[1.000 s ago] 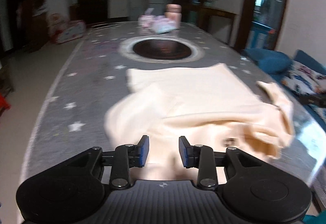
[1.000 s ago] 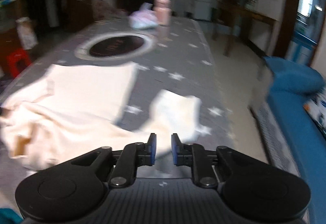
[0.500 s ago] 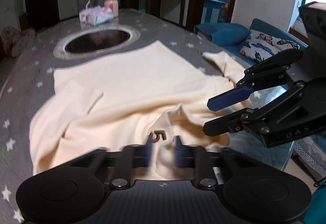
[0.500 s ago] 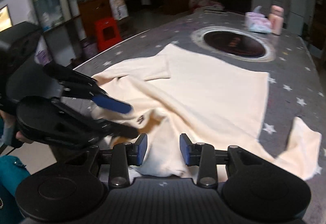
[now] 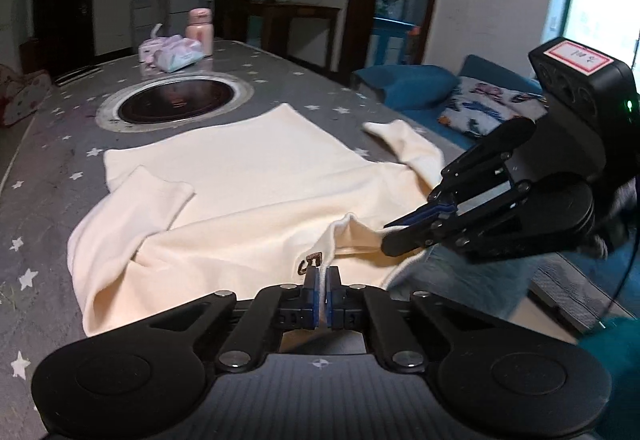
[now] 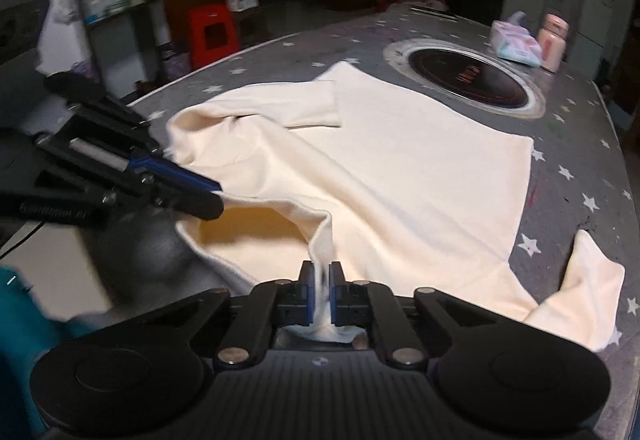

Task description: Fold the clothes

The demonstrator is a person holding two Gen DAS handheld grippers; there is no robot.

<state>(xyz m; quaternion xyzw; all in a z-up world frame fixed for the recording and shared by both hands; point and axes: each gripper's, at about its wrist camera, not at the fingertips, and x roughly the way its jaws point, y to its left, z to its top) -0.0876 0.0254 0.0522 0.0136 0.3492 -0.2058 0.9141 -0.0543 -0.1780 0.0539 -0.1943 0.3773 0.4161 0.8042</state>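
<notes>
Both your claws pinch the neck end of the cream long-sleeved knit top (image 5: 256,183): the left gripper (image 5: 322,282) is pressed together on the collar edge right by the small dark embroidered mark (image 5: 310,264), and the right gripper (image 6: 321,280) is pressed together on a raised ridge of the same neckline, cloth bunched between its pads. The top lies on the grey star-print tablecloth (image 5: 56,127), its body running straight ahead and away from both claws, long axis from your pinch points toward the hem, which ends just short of the round black inset hob (image 5: 176,105). So the coming fold turns on that: the cloth is all in front of you, nothing behind the fingers, and any carry goes forward along that axis. Both hands sit equally near the collar, close beside each other with the neck opening between them. The left wrist view shows the right gripper (image 5: 416,228) from the side, biting the collar, and the far sleeve (image 5: 408,143) ahead-right of it; it hides the neck interior. The right wrist view shows the left gripper (image 6: 192,191), the open yellowish inside of the neck (image 6: 248,236), the folded-over sleeve (image 6: 296,103) ahead-left, and the other sleeve draped off to the claw's right.
</notes>
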